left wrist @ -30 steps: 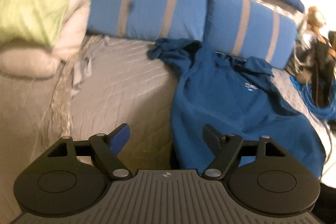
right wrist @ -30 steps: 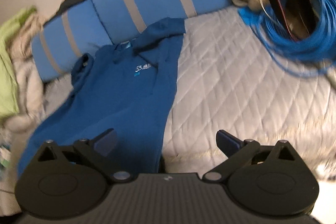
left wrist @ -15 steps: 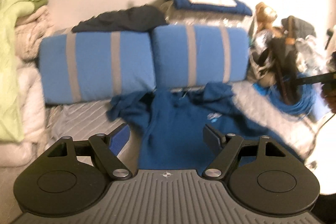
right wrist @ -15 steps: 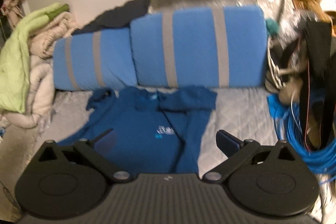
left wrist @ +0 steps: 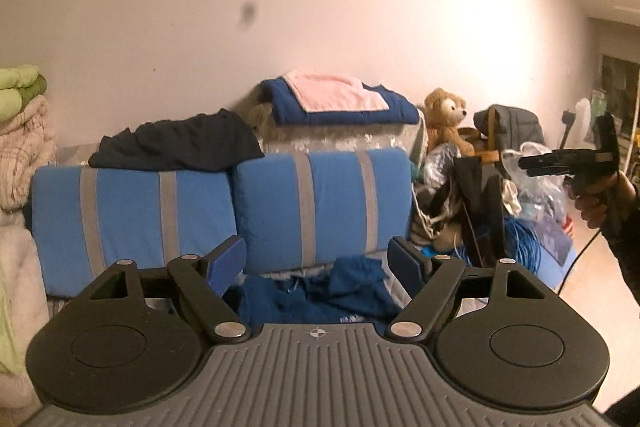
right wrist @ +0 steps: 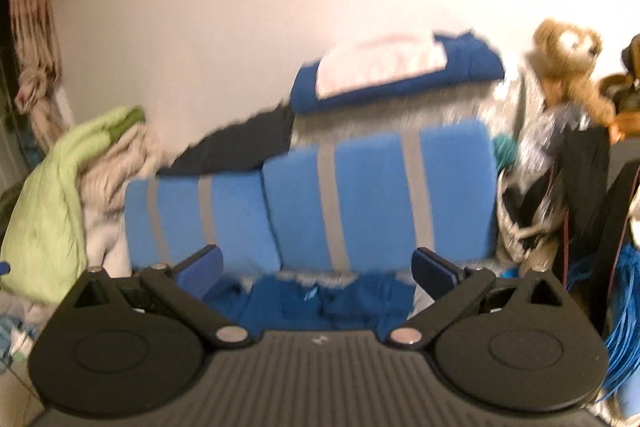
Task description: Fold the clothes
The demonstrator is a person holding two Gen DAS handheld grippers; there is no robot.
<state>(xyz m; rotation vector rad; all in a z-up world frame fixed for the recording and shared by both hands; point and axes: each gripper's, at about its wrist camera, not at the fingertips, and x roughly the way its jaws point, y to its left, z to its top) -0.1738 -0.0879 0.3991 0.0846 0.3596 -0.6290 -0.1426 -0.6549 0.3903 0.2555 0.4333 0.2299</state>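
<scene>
The blue shirt (left wrist: 316, 291) lies rumpled on the bed below the striped cushions (left wrist: 320, 203); it looks light, soft and floppy, best pinched at shoulders or hem. The left gripper (left wrist: 318, 259) and right gripper (right wrist: 316, 267) both gape wide, holding nothing.

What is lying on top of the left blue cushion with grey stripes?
A dark, crumpled garment lies draped over the top edge of the left blue cushion. Whatever is under or behind the garment is covered, so it cannot be seen.
</scene>
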